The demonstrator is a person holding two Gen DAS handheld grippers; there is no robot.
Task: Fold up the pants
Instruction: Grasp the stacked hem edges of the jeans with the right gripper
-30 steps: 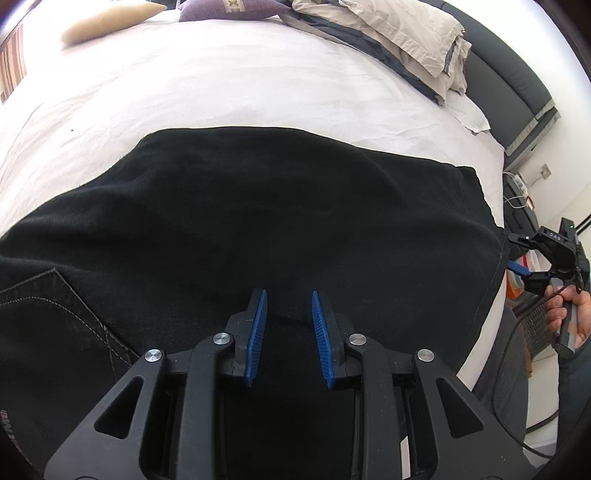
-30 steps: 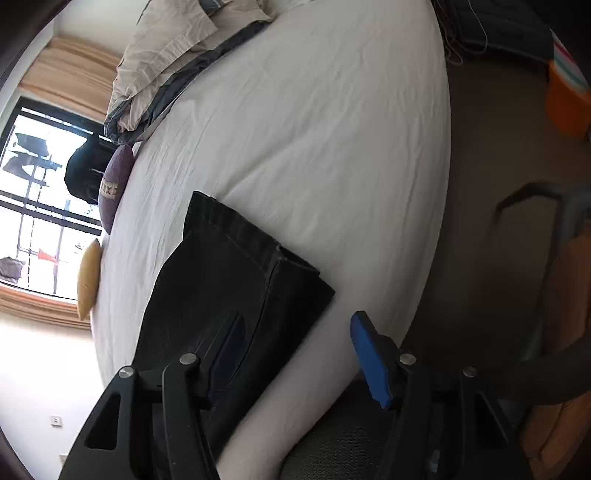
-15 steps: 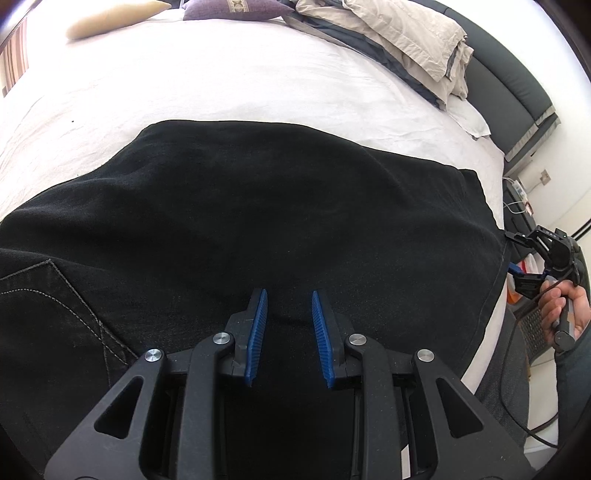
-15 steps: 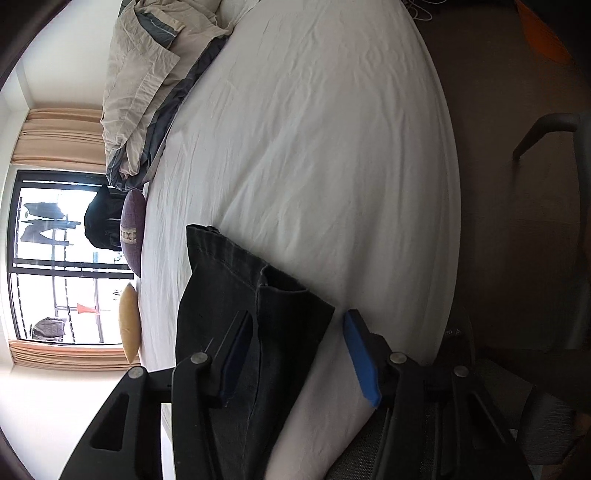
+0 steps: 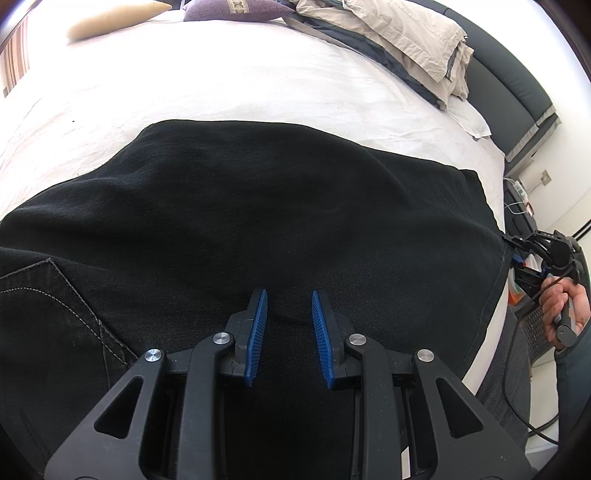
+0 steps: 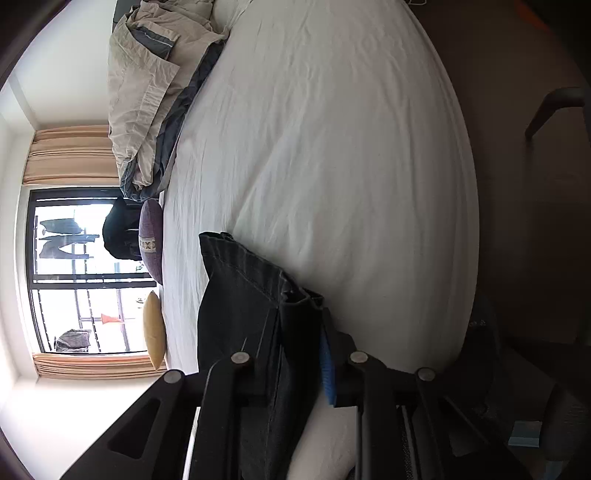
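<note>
Black denim pants (image 5: pixel 258 206) lie spread across the white bed (image 5: pixel 240 74), a stitched back pocket (image 5: pixel 48 291) at the left. My left gripper (image 5: pixel 288 295) sits low on the near part of the pants, its blue pads narrowly apart with a ridge of black cloth between them. In the right wrist view the leg hems (image 6: pixel 258 280) lie at the bed's edge. The jaws of my right gripper (image 6: pixel 301 317) are closing on the hem corner, and the blue pad (image 6: pixel 327 365) presses against the cloth. The left wrist view shows that gripper (image 5: pixel 517 254) at the far right, held by a hand (image 5: pixel 561 306).
A crumpled beige and grey duvet (image 5: pixel 399 33) lies by the dark headboard (image 5: pixel 517 92). A purple cushion (image 5: pixel 229 9) and a yellow pillow (image 5: pixel 114 18) rest at the far side, near a window (image 6: pixel 81 269). Beyond the bed's edge is dark floor with a chair (image 6: pixel 554 107).
The right gripper has rolled, come down to the hem corner and narrowed its jaws onto it. The left gripper and the pants under it have stayed where they were.
</note>
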